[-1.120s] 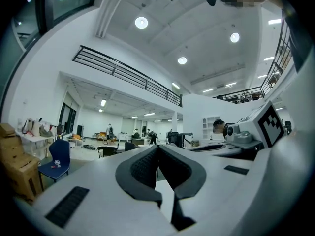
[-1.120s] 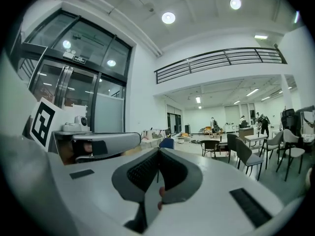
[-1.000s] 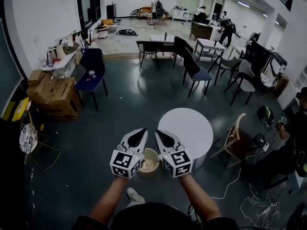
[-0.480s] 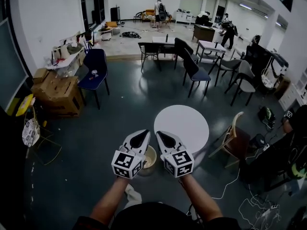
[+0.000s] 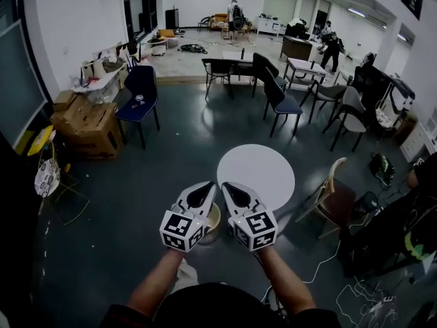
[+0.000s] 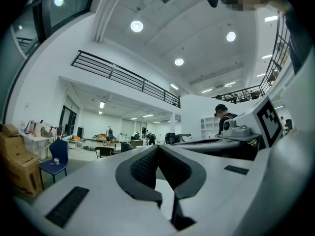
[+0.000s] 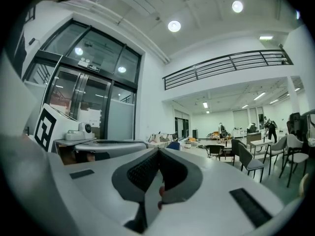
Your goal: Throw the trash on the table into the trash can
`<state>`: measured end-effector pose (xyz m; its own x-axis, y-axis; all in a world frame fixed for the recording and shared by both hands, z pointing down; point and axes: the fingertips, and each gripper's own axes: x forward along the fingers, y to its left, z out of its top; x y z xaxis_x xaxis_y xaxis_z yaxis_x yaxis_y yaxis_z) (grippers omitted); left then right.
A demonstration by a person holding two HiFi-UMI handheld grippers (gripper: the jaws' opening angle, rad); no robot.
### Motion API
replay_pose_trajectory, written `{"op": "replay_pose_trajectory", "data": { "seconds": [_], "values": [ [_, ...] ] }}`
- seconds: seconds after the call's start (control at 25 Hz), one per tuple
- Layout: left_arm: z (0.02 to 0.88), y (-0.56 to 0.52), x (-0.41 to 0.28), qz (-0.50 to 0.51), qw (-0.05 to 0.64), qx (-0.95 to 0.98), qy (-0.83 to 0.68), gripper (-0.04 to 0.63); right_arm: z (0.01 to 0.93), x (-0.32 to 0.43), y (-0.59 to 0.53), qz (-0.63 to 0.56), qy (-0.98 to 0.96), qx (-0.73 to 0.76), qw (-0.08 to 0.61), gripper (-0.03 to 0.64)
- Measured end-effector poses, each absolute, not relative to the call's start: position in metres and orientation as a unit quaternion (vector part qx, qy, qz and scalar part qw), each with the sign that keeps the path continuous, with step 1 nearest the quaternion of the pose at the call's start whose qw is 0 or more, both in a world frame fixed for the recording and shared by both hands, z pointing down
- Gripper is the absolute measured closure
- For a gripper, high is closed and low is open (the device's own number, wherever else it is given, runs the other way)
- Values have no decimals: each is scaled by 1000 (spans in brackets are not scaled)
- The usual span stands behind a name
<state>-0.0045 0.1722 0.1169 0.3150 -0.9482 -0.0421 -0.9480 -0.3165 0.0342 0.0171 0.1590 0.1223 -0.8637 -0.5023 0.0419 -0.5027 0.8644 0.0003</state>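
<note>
In the head view my left gripper (image 5: 205,189) and right gripper (image 5: 226,188) are held side by side, level, in front of my body. Both are shut with their tips meeting, and nothing shows between the pads in the left gripper view (image 6: 158,148) or the right gripper view (image 7: 158,151). A beige trash can (image 5: 214,218) stands on the floor right under them, mostly hidden by the grippers. Just beyond it to the right stands the round white table (image 5: 263,173), whose top looks bare. No trash is visible.
A wooden chair (image 5: 332,193) stands right of the table, with cables (image 5: 321,268) on the floor near it. Dark chairs (image 5: 283,101) and small tables fill the middle of the room. Cardboard boxes (image 5: 85,125) and a blue chair (image 5: 138,101) stand at the left. People stand at the back.
Both grippers stayed shut and side by side while travelling with me. The trash can shows less under them than before, and the room has shifted slightly in view.
</note>
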Motion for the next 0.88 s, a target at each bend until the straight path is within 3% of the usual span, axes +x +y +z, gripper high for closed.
{"op": "replay_pose_trajectory", "data": {
  "seconds": [0.44, 0.88],
  "values": [
    [123, 188, 25, -35, 5, 811, -585, 580, 130, 44, 171, 14, -964, 264, 16, 598],
    [111, 204, -18, -36, 5, 813, -582, 580, 116, 7, 188, 14, -962, 273, 12, 598]
  ]
}}
